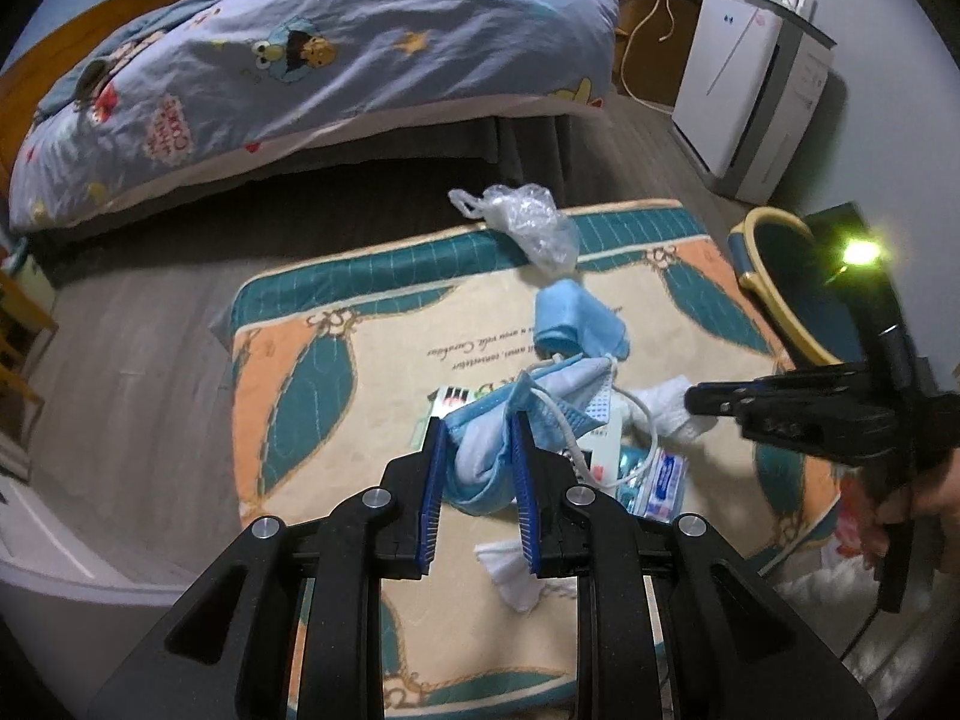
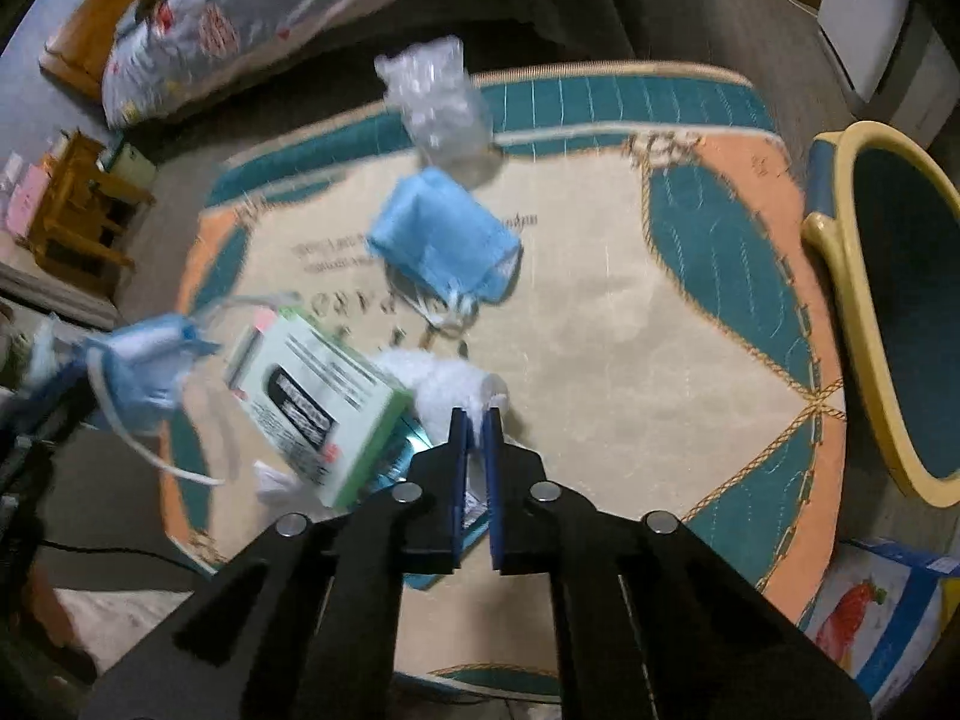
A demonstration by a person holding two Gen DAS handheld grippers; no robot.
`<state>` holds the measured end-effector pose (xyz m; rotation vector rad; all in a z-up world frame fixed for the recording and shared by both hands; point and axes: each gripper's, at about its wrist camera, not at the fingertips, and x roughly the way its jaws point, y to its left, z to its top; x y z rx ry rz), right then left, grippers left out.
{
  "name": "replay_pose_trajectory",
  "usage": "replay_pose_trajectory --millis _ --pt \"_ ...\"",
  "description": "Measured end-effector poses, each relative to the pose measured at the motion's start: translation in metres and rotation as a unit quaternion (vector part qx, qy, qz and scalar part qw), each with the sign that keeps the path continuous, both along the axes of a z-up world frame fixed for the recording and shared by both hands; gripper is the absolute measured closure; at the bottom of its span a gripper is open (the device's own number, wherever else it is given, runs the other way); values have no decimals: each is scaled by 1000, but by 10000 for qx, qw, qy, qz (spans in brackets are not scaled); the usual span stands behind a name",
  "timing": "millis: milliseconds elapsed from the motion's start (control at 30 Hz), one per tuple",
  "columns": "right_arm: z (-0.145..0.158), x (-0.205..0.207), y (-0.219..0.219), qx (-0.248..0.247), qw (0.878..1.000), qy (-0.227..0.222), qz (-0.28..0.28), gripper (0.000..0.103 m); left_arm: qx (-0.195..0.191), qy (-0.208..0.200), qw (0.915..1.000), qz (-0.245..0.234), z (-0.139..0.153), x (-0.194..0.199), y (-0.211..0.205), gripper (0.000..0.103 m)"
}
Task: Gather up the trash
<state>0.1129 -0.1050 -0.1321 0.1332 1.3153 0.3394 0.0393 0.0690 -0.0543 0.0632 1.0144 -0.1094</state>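
Note:
My left gripper (image 1: 480, 423) is shut on a crumpled blue face mask (image 1: 483, 462), lifted above the rug; that mask also shows blurred at the left of the right wrist view (image 2: 141, 369). My right gripper (image 2: 476, 417) is shut on a white crumpled tissue (image 2: 441, 387) lying on the rug, and appears from the side in the left wrist view (image 1: 699, 402) pinching the tissue (image 1: 666, 405). A second blue mask (image 2: 444, 240) and a clear plastic bag (image 2: 435, 102) lie farther out. A white and green box (image 2: 318, 402) lies beside the tissue. The bin (image 2: 864, 312) with a yellow rim stands at the right.
A patterned rug (image 2: 630, 330) covers the wood floor. A bed with a cartoon quilt (image 1: 300, 60) stands behind it. A white appliance (image 1: 738, 90) is at the back right, a wooden stool (image 2: 78, 216) at the left. Another white tissue (image 1: 510, 570) and a blue wrapper (image 1: 660, 480) lie on the rug.

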Motion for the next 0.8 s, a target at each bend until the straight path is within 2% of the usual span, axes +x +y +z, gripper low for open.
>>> replay_pose_trajectory --millis 333,433,533,667,800 --pt "77 4 -50 298 9943 -936 -411 100 -223 -204 9993 -217 21 8 -27 80" --pt "108 9 -70 512 9896 -1237 -532 100 -152 -500 9973 -508 48 18 -48 80" --pt "130 13 -89 523 9850 -1532 -594 100 -302 -739 9949 -622 73 31 -62 80" --pt "131 20 -112 758 9819 -1525 -825 100 67 -961 9909 -941 86 51 -92 80" --pt "117 26 -130 871 9828 -1324 -952 100 -292 -926 9894 -1078 76 62 -113 80"
